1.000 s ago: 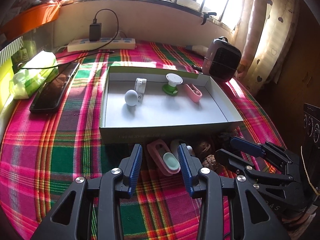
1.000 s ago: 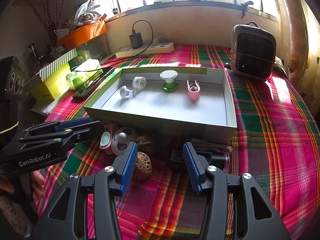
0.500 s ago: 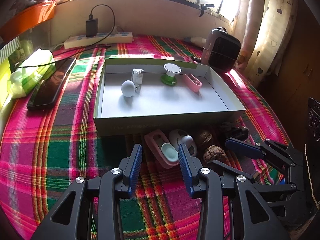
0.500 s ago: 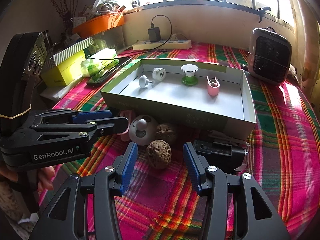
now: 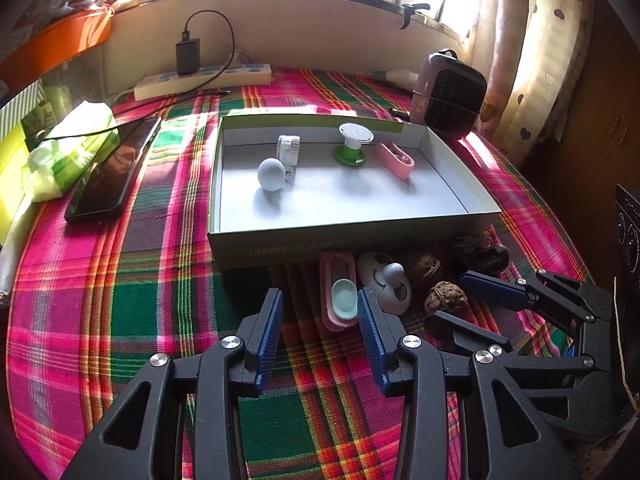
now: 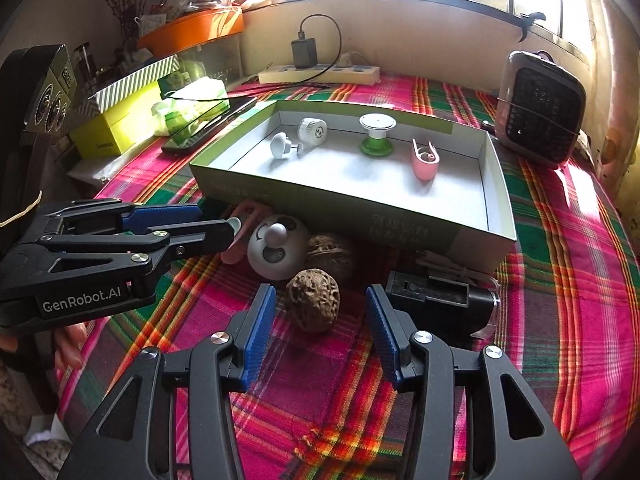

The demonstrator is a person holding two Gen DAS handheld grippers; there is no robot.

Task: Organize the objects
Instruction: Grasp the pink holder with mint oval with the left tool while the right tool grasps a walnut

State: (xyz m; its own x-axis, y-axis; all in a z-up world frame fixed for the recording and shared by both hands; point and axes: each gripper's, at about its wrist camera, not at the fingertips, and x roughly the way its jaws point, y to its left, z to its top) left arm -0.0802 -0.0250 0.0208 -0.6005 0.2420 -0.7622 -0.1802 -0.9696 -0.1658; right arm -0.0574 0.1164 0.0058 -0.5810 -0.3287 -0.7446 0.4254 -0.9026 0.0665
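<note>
Both sets of jaws spread wide, gripping nothing. Right gripper (image 6: 320,320) lined up on the wrinkled walnut (image 6: 313,297), just in front of the open box (image 6: 496,184) on the plaid tabletop (image 6: 560,280). Left gripper (image 5: 320,320) aimed at the pink clip (image 5: 338,292), also just in front of the box, beside the white face toy (image 5: 384,282). Likely risks: round walnut rolling out sideways on an off-centre squeeze; crowded items nudged against the box wall; the two grippers colliding, being so near each other.
</note>
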